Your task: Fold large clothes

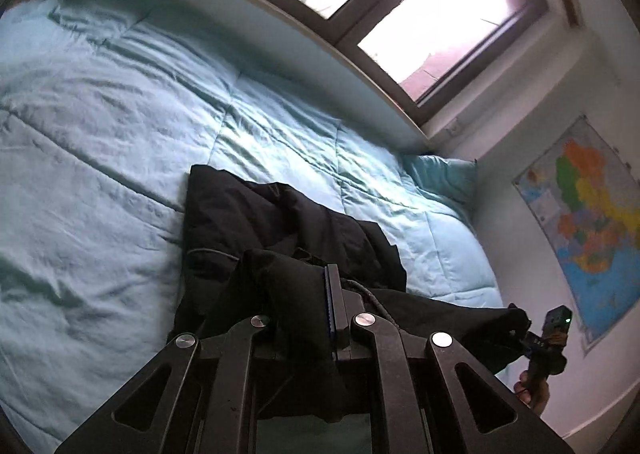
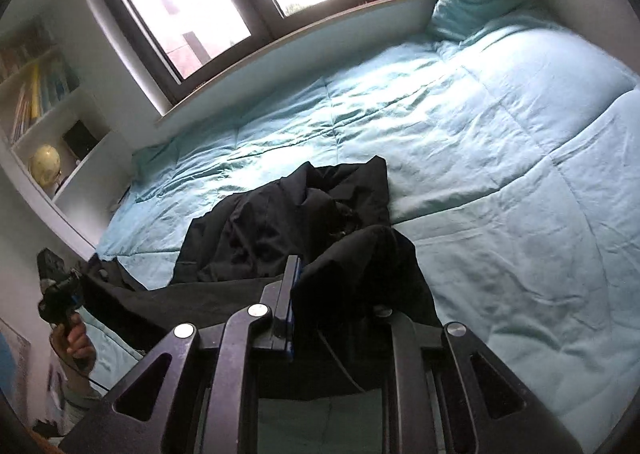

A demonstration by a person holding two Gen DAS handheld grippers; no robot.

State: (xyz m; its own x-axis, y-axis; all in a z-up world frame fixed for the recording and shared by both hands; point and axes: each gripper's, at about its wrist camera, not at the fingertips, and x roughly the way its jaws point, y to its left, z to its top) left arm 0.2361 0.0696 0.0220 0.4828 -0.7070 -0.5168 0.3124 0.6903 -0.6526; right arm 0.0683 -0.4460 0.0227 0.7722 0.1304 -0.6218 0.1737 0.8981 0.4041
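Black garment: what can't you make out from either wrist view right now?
- Black garment: type and layout unreadable; dark and bunched, both views.
- Left gripper: one finger buried in fabric, left wrist view.
- Right gripper: one finger covered likewise, right wrist view.
- Near hem: cut off by gripper frames.

The black garment (image 1: pixel 248 214) is matt woven cloth, soft and heavily creased, with no sheen. Beneath the garment, the quilted bedcover (image 1: pixel 100 114) is pale turquoise cloth, smooth but finely wrinkled, catching a faint lustre nearer the window. The left claw (image 1: pixel 308 306) is matt black plastic with bright, polished metal pivot caps; the right claw (image 2: pixel 320 294) looks alike.
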